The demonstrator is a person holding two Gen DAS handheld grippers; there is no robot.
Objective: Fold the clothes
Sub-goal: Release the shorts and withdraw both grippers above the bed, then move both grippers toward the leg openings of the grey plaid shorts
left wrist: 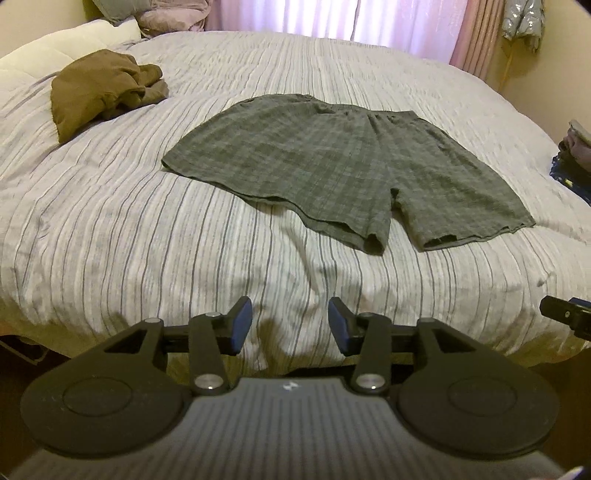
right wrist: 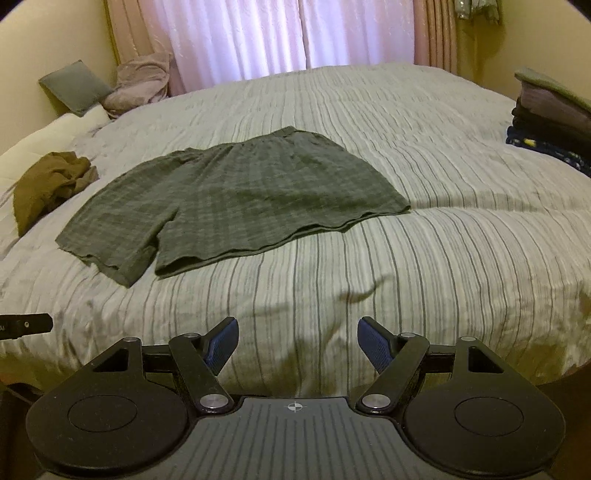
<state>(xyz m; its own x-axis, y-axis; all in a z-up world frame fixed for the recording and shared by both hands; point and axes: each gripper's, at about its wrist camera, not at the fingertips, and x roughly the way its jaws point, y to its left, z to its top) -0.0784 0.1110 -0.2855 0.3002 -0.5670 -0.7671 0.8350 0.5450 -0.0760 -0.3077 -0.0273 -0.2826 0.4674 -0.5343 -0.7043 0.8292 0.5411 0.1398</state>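
A pair of dark green plaid shorts (left wrist: 332, 162) lies spread flat on the striped bedspread (left wrist: 147, 240), leg openings toward me. It also shows in the right wrist view (right wrist: 229, 199). My left gripper (left wrist: 290, 314) is open and empty, held above the near edge of the bed, short of the shorts. My right gripper (right wrist: 297, 334) is open and empty, also near the bed's front edge, to the right of the shorts. The tip of the right gripper shows at the left wrist view's right edge (left wrist: 565, 314).
A crumpled brown garment (left wrist: 99, 88) lies at the bed's far left, also in the right wrist view (right wrist: 48, 184). Pillows (right wrist: 74, 88) sit at the head. A stack of folded clothes (right wrist: 554, 114) rests at the right edge. Curtains (right wrist: 277, 33) hang behind.
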